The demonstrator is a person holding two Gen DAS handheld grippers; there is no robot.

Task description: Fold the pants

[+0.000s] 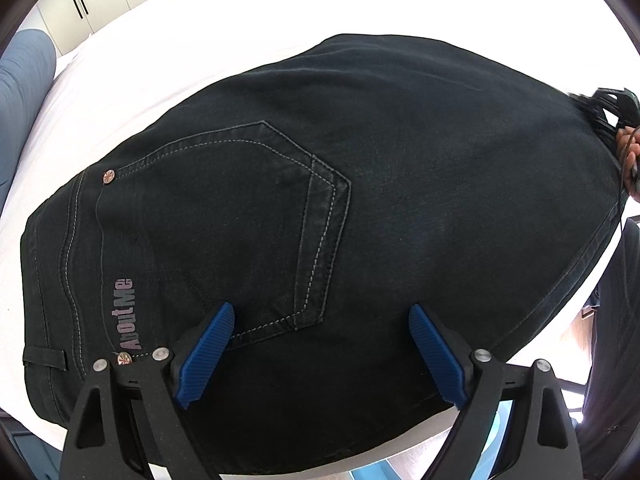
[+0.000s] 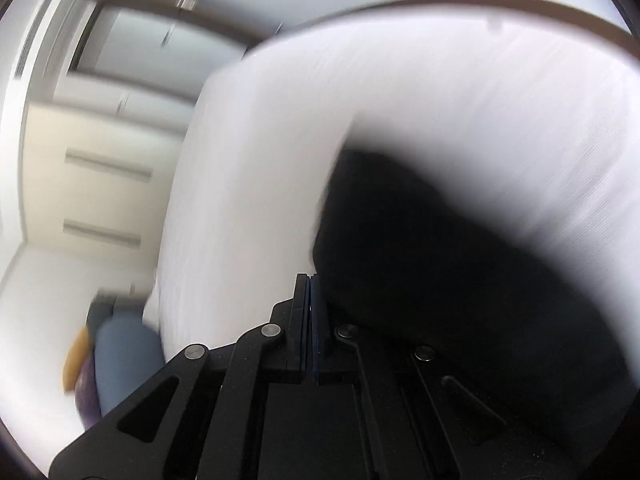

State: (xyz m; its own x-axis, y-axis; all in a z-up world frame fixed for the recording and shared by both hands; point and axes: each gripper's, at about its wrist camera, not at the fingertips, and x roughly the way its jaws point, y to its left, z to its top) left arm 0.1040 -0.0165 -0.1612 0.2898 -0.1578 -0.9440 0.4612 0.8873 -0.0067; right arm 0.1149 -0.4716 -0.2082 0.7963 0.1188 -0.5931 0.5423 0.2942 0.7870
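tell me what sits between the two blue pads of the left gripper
In the left wrist view, only the black pants show between the open left gripper pads: bare denim and the lower corner of the stitched back pocket. Nothing is pinched.

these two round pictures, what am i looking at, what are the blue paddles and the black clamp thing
No robot arm here: a person holds a two-finger tool in each hand, and each tool carries a wide-angle camera looking along its fingers, hence the round, bent views.

The sharp picture is from the left gripper. Its ribbed blue fingers stand wide apart, hovering over dark denim pants lying on a white surface; you see a stitched back pocket. Nothing is held.

The blurred picture is from the right gripper. Its fingers are pressed together beside the dark edge of the pants. No cloth shows between them, so it seems to hold nothing.

At the right edge of the sharp picture, a hand grips that other tool.
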